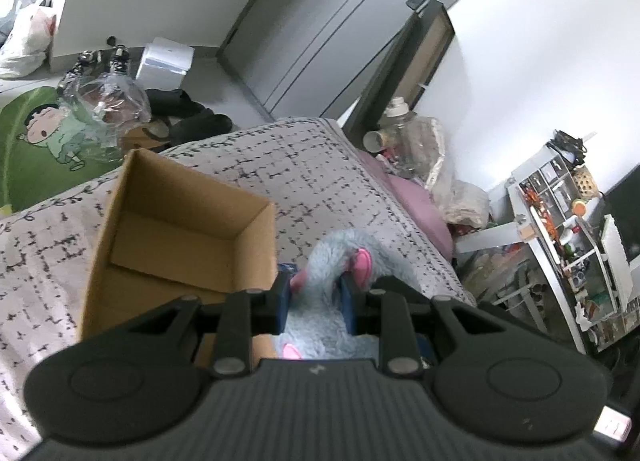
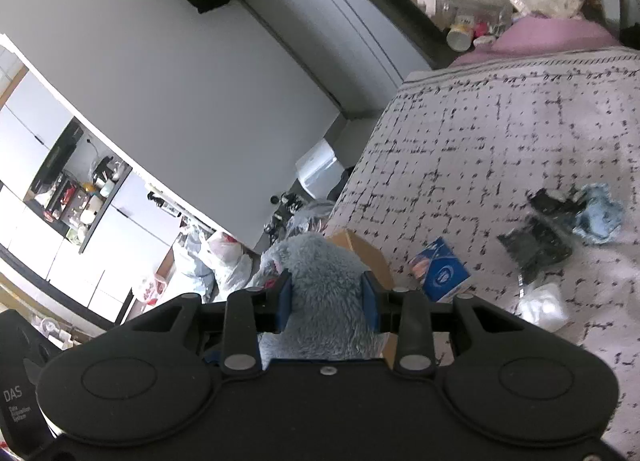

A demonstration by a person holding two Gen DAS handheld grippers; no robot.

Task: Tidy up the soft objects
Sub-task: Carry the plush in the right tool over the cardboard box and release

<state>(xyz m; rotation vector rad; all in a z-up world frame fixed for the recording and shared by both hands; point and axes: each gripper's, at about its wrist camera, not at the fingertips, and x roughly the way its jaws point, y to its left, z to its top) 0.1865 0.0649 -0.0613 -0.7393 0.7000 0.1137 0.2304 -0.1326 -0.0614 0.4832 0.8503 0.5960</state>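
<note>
Now the left tool squeezes the plush, just right of the box. Right tool squeezes the plush too, above the bed.

Premises are a lived-in home bedroom. A bed with a patterned cover and a pink pillow stands beside a grey door. Cluttered shelves, plastic bags and a cartoon rug surround it.
</note>
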